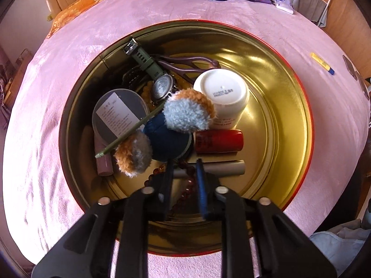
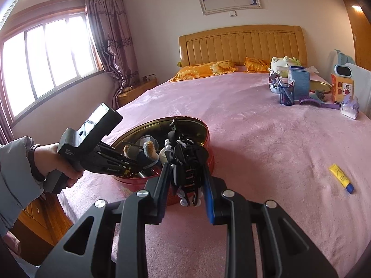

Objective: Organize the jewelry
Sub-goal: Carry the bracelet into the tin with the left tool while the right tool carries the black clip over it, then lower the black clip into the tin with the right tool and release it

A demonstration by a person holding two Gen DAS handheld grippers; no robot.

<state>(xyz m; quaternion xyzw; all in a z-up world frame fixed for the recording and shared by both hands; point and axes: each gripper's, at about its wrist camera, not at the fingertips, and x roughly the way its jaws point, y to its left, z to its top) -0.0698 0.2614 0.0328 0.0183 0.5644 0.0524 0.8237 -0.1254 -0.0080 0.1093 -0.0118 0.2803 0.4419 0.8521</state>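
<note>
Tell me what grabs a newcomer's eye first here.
The round gold-lined tin on the pink bedspread, crammed with a green-strapped watch, a white jar and fluffy pom-poms. The left gripper hovers over its beads, while the right gripper clamps a black hair claw beside the tin.

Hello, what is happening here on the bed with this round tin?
A person is sorting jewelry and small items into a round tin on a pink bedspread. The left gripper hangs over the tin, above a string of reddish beads; its jaws are apart and hold nothing. The right gripper is closed on a black hair clip with pearl-like beads, just beside the tin.
</note>
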